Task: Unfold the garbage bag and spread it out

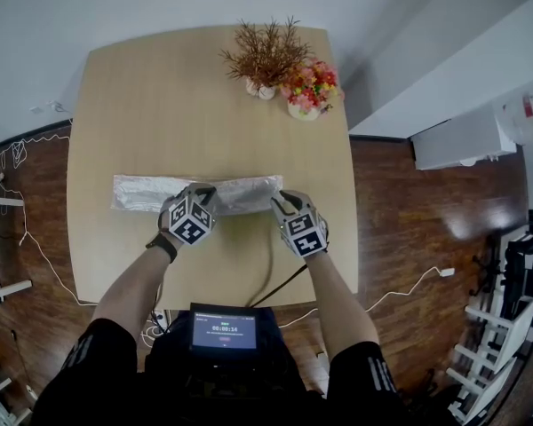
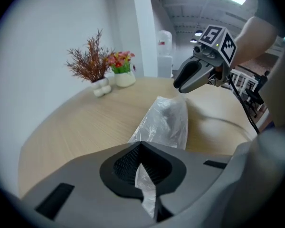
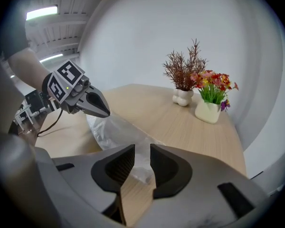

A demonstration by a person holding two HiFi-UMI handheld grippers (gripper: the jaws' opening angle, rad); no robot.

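Garbage bag (image 1: 142, 193) folded on table (image 1: 160, 105); left gripper (image 1: 205, 190) pinches it, right gripper (image 1: 283, 200) spread.

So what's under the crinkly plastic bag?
The garbage bag lies folded on the wooden table, so bare tabletop shows all around it. One edge is pinched in the left tool. Whether anything small hides beneath the folds cannot be seen.
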